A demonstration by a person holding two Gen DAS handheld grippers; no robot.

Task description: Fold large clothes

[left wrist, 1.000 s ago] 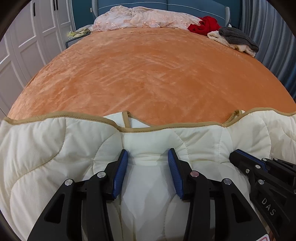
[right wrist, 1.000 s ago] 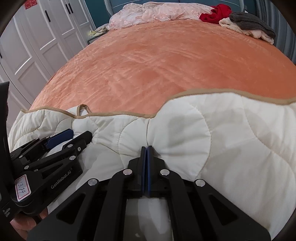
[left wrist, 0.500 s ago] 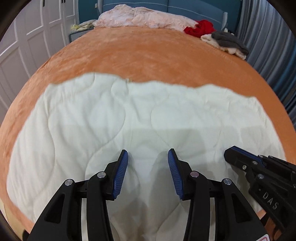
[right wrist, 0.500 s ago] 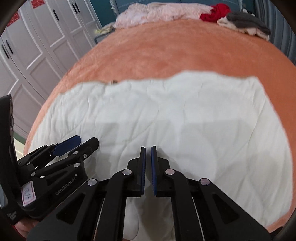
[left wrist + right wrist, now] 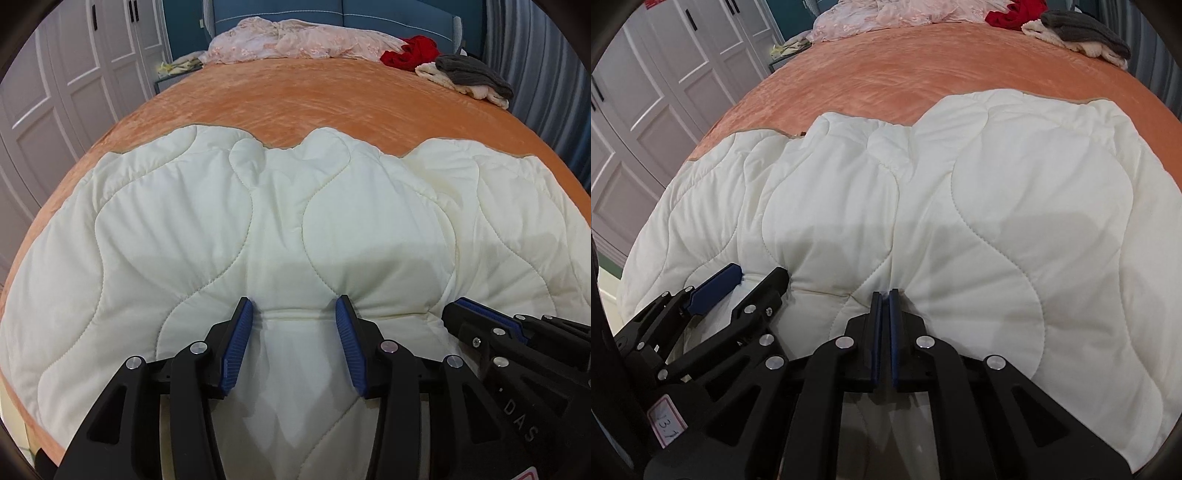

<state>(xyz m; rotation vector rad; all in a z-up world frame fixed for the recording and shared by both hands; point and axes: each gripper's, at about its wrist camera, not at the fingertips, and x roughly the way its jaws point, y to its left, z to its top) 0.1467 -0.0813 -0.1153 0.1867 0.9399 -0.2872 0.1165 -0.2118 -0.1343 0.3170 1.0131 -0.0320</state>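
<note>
Big orange bed (image 5: pixel 332 99) has the cream quilted garment (image 5: pixel 258 229) spread over its near end. The left tongs (image 5: pixel 293 314) sit half open, pinching a bunched fold, and the right tongs (image 5: pixel 885 299) are clamped tight on its near edge.

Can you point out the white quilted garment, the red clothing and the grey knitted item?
White quilted garment (image 5: pixel 280 229): left wrist view, its middle panel.
Red crumpled clothing (image 5: pixel 412 53): left wrist view, centre of the heap.
Grey knitted item (image 5: pixel 1082 26): right wrist view, its top.
</note>
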